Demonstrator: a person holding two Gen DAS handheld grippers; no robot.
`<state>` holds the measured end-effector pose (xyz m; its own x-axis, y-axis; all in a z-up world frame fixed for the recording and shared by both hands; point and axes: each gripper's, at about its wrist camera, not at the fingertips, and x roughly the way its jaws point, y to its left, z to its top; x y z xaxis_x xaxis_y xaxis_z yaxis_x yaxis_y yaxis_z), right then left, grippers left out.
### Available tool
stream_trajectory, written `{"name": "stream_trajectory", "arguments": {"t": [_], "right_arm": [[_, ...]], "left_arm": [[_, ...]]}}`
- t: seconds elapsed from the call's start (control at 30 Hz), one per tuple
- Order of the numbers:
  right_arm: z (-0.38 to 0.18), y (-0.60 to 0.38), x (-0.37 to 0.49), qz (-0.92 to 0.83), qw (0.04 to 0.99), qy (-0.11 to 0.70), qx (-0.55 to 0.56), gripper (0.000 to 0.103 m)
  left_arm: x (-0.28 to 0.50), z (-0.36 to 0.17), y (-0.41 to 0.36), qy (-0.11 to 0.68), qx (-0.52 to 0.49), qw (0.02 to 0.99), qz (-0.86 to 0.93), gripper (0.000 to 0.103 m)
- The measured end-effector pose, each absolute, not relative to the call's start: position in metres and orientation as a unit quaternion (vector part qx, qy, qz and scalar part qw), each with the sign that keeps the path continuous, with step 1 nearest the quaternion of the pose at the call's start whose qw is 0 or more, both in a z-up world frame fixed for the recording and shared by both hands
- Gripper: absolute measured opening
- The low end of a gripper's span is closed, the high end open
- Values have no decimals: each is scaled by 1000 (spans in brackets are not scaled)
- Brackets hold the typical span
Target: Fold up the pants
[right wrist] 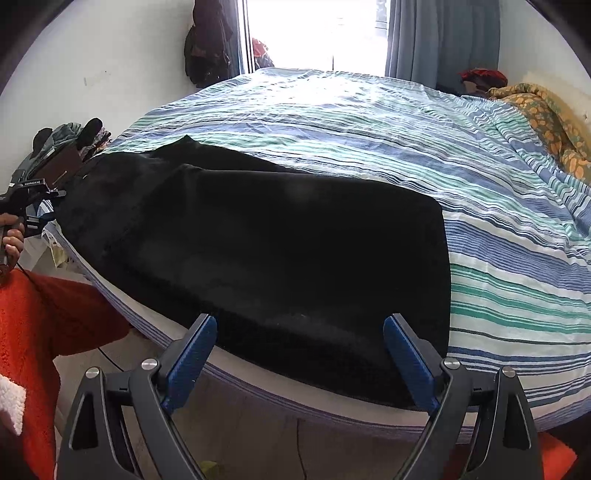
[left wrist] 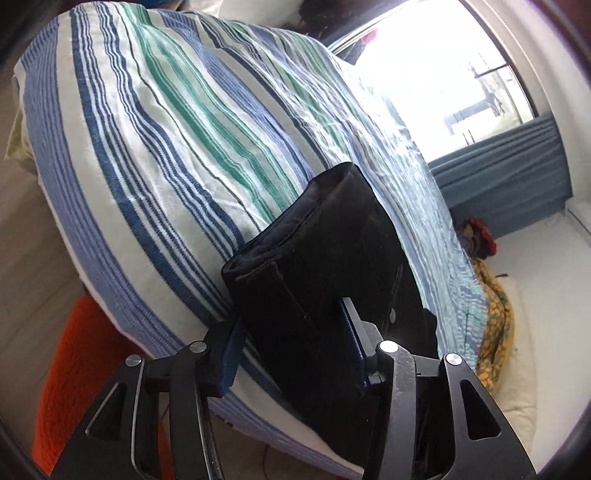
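Black pants lie folded lengthwise on the striped bed, along its near edge. My right gripper hangs open and wide over the pants' near edge, with nothing pinched between its blue pads. In the left wrist view the pants run away from me. My left gripper straddles their near end, one finger beside the cloth's left edge and the other on top of it. The cloth lies flat and slack, so that gripper reads as open. In the right wrist view a hand holds the left gripper at the pants' far left end.
A yellow-orange patterned blanket is bunched at the bed's right side. Clothes are piled by the wall at the left. A red-orange fleece sleeve is at lower left. A bright window and blue curtain stand beyond the bed.
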<state>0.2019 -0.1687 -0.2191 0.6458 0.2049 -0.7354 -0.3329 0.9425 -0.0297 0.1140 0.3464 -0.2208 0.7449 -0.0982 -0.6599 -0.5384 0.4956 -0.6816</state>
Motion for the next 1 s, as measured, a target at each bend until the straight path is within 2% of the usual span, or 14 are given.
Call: {"name": "stream_trajectory", "arguments": {"t": [0.1,0.17,0.23,0.37,0.53,0.67,0.8,0.83,0.87,0.9,1.0], "right_arm": [[-220,-168,202,146,903,396,-79,91],[-220,-168,203,145,903,396,-79,91],[-218,-168,202,147,904,394,-77,91],[-214,-174,203,144,908,387,-65,91],[-207,-194,210,129,918,375,-22,91],[-199,-215,215,108,926,361,10,91],[-194,-237,215,85,931,352,36,91],[-193,-243,214,79,932,352,41,91],[-192,-248,213,74,932,351,46,91],[-192,-254,212,69,933,349,52,91],[-190,-271,204,54,935,344,66,91]], "left_arm": [[116,-232,349,310,-501,798,128,53],[111,-233,350,301,-505,798,132,33],[104,-225,348,286,-513,800,126,23],[109,-168,321,277,-454,841,105,21],[132,-75,228,280,-325,903,18,20],[162,-42,114,315,-210,923,-69,21],[189,-72,-5,375,-110,910,-138,26],[199,-89,-30,396,-93,902,-148,32],[208,-108,-52,420,-80,890,-158,44],[216,-128,-71,446,-68,876,-172,47],[213,-168,-105,506,-39,842,-183,48]]}}
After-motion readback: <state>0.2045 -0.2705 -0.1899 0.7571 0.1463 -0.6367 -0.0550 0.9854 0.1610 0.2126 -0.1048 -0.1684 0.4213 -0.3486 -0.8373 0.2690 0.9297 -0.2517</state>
